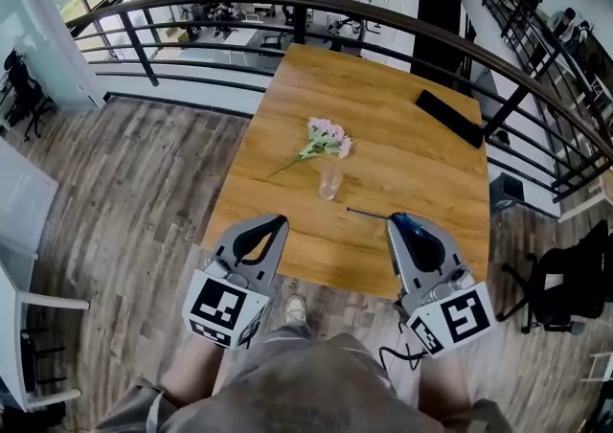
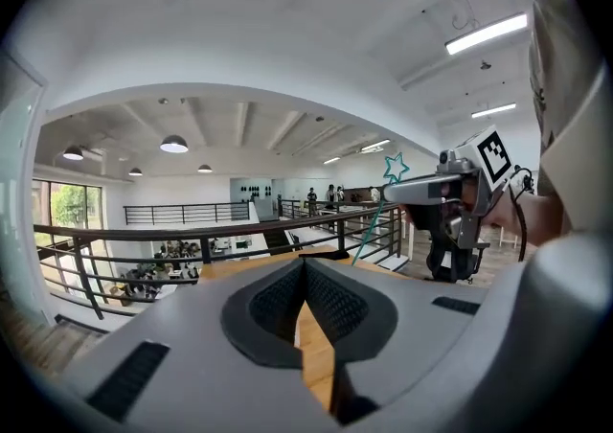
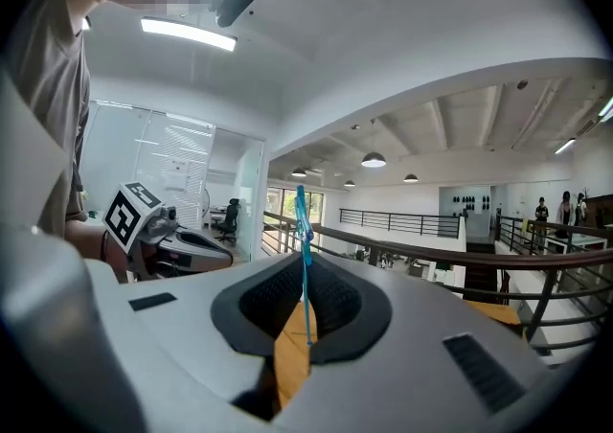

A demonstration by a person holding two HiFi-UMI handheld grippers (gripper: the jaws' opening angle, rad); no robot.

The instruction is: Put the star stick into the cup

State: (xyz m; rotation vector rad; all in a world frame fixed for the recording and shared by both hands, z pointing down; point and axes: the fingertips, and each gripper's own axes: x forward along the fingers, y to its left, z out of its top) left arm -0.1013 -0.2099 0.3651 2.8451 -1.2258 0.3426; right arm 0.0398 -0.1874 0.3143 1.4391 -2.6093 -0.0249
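- Desk [image 1: 383, 86]: wooden. Both grippers cover part of its near edge, and in the gripper views only a sliver of it shows between the jaws.
- Left gripper [image 1: 282, 219] [image 2: 305, 264]: jaws together with nothing between them, over the desk's near left corner.
- Right gripper [image 1: 395, 220] [image 3: 305, 257]: clamped on the stick, over the desk's near right edge.
- Black slab [image 1: 450, 117]: lies flat at the far right of the desk. I cannot tell what it is.
- Flowers [image 1: 326, 138]: a pale pink bunch lying mid-desk, with the stem trailing toward the left.
- Cup [image 1: 329, 182]: clear and hard to make out. It stands upright just in front of the flowers, ahead and left of the right gripper and apart from it.
- Stick [image 1: 369, 215] [image 2: 374, 222] [image 3: 306, 287]: a thin teal rod. Its star sits just past the right gripper's tips and looks edge-on in that gripper's view. The bare end pokes left toward the cup but stays outside it.
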